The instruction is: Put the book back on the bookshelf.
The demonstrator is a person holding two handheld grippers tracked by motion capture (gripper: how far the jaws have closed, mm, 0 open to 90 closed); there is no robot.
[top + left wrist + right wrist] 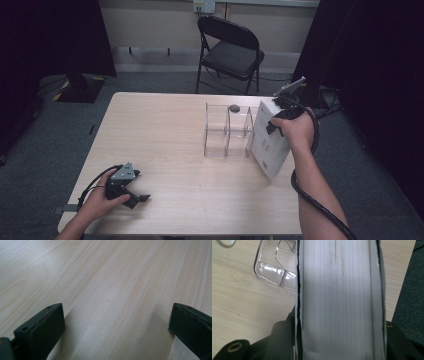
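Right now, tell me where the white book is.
In the high view the white book stands tilted at the table's right edge, beside the clear organizer, clamped in the right gripper.

1. Your right gripper (280, 116) tips are hidden behind the white book (270, 137) in the high view; your hand covers the body.
2. Right gripper view: the book (339, 300) runs off the top and bottom edges, covers unreadable, page edges all you get.
3. The clear organizer (274, 267) left of those jaws is cut by the top edge and partly behind the book.
4. The small dark thing (234, 107) in the organizer's far compartment is too small to identify.
5. Left gripper (115, 322) view: both jaws clipped at the bottom edge.
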